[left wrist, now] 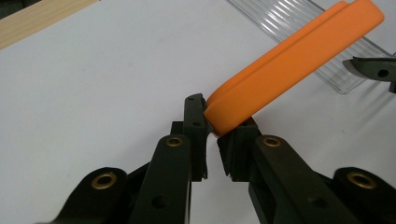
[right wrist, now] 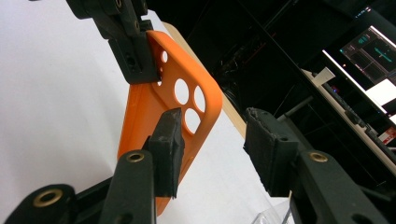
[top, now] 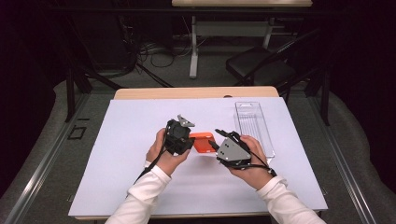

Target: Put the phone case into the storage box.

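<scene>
The left tool (left wrist: 210,128) pinched one corner of the orange soft-rubber phone case (left wrist: 294,60), holding it clear above the white-covered bench (top: 130,154), apparently to present it. The right tool (right wrist: 212,140) stood partly open around the opposite edge without gripping. A clear ribbed plastic tray (top: 254,128) lay nearby.

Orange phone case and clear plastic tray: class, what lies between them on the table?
In the high view, the right gripper sits between the orange phone case and the clear plastic tray, above the white mat.
</scene>
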A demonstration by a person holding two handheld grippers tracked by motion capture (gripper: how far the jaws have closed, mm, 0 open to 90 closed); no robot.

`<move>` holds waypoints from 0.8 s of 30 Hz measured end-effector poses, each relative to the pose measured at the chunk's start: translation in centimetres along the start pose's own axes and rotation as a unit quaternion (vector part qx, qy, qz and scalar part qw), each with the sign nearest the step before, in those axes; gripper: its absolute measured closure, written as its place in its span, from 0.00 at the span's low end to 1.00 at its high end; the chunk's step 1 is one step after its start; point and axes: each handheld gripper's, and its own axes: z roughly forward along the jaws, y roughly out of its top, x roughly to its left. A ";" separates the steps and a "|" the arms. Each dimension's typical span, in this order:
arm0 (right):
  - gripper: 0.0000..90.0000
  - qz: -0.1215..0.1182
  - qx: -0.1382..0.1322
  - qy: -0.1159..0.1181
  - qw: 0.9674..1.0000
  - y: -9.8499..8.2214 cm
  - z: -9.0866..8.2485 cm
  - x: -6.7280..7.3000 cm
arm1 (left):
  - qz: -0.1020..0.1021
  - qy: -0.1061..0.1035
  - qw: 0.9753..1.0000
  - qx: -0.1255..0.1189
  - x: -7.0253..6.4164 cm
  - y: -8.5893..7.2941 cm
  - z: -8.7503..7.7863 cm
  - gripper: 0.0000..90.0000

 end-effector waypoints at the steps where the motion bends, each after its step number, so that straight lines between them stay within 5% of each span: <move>1: 0.65 -0.001 0.001 -0.001 1.000 0.0 0.1 0.0 | 0.000 0.000 1.000 0.000 -0.1 0.0 0.0 0.90; 13: 0.72 -0.032 0.004 -0.009 0.999 0.1 0.2 0.5 | 0.028 0.017 0.999 0.006 -1.2 0.0 0.3 0.90; 24: 0.80 -0.044 0.004 -0.010 0.999 0.2 0.1 0.6 | 0.030 0.010 0.999 0.009 -1.5 0.0 0.5 0.90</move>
